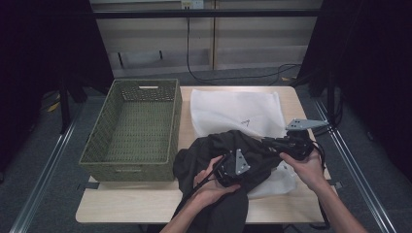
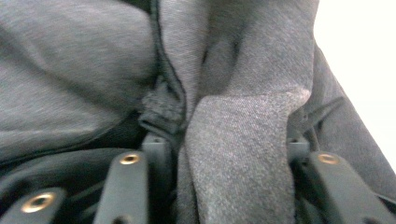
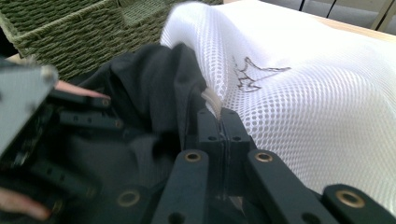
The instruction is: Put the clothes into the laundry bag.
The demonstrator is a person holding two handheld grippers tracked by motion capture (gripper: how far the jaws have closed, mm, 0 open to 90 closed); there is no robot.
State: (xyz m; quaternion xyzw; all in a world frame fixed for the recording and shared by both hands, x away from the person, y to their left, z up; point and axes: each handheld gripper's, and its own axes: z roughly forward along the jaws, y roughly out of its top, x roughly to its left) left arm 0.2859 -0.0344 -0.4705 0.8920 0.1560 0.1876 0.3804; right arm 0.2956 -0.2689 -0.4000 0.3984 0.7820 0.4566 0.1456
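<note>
A dark grey garment [image 1: 214, 145] lies bunched on the front of a white mesh bag [image 1: 233, 109] on the table. My left gripper [image 1: 228, 170] is pushed into the garment from the near side. Its jaws [image 2: 226, 140] pinch a thick fold of the grey fabric [image 2: 238, 154]. My right gripper [image 1: 277, 143] is at the garment's right side. In the right gripper view its jaws [image 3: 222, 119] are shut tight on a thin pale edge of the mesh bag [image 3: 303, 93], beside the dark garment [image 3: 154, 84].
A green woven basket [image 1: 128, 172] stands empty on the left half of the wooden table [image 1: 145, 204], close to the garment. The basket's wall [image 3: 56, 37] shows behind the left hand. Cables run along the floor behind the table.
</note>
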